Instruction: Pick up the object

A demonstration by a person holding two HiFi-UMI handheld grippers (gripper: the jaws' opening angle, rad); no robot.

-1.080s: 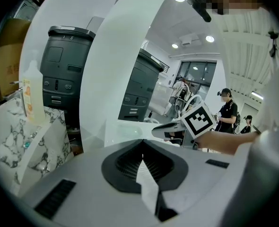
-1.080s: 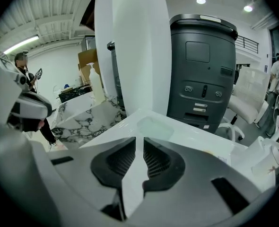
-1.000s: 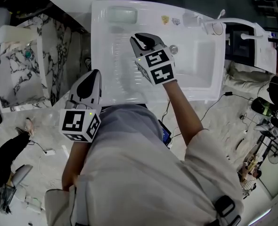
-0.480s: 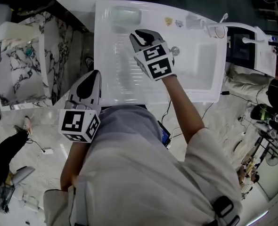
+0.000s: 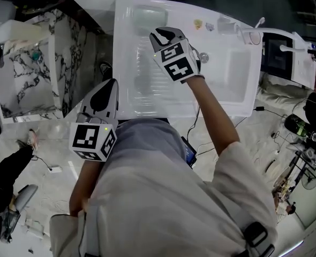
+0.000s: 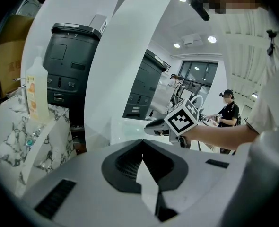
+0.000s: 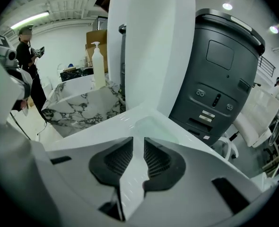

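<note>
The step in hand is the reach: nothing is picked up yet. The right tool [image 5: 166, 35] hangs over the ribbed slope [image 5: 150, 82] of the white washbasin [image 5: 238, 84]. Its jaws stand released with a clear gap and have just been opening. Nothing is between them, as its own view [image 7: 138, 141] shows.

The likeliest object, as I judge it, is the pale green block [image 5: 145, 16] in the recess on the basin's far rim. It lies near the right tool, at about 11 o'clock from its tip, and dead ahead of the jaws in the right gripper view [image 7: 153, 125]. What it is made of I cannot tell.

The next move calls for carrying the tool on toward 11 o'clock, lowering it, and keeping the jaws wide enough to straddle the block.

The right forearm [image 5: 211, 116] stretches out from 5 o'clock, with the tool tipped down. The left tool [image 5: 108, 85] hangs at 7 o'clock, by the near rim, clenched on nothing [image 6: 142, 142].
</note>
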